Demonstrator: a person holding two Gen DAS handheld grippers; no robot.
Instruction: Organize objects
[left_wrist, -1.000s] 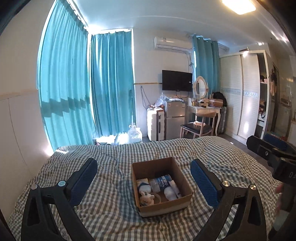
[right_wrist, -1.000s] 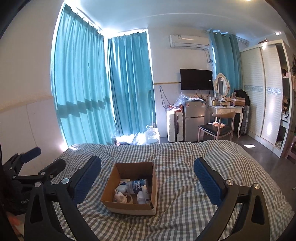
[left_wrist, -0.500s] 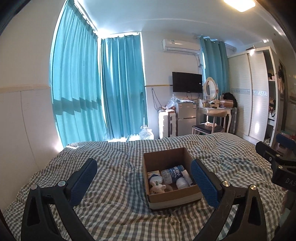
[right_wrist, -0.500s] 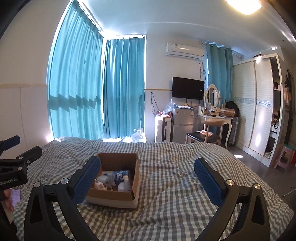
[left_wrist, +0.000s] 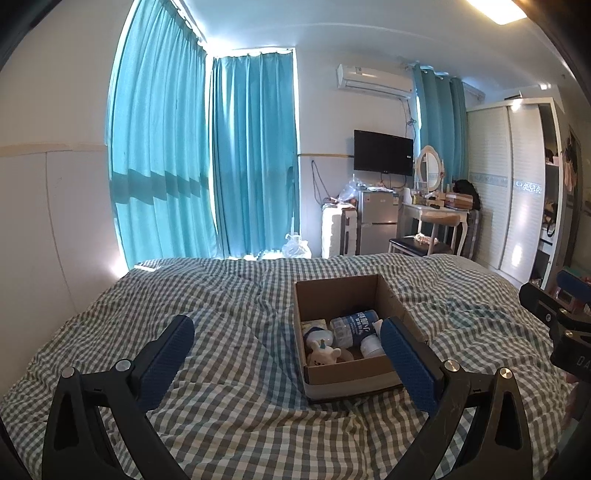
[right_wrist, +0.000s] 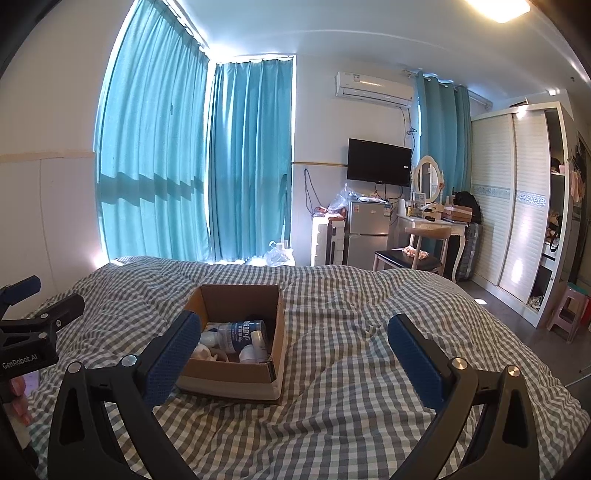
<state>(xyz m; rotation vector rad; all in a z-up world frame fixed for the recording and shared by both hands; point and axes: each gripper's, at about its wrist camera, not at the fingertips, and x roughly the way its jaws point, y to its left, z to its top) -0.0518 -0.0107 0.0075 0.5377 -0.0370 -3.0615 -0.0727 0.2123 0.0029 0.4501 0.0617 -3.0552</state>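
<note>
Sitting on the checked bed quilt (right_wrist: 351, 369), the open cardboard box (left_wrist: 343, 291) already holds a wipes pack (left_wrist: 352, 326), small bottles and a plush toy (left_wrist: 325, 354), so the left gripper (left_wrist: 286, 360) and right gripper (right_wrist: 293, 354) hover before it, jaws wide apart, empty.

You've lowered both claws toward the bed; the cardboard box (left_wrist: 347, 380) now sits against your left claw's (left_wrist: 284, 345) right finger, and beside your right claw's (right_wrist: 295, 341) left finger.
</note>
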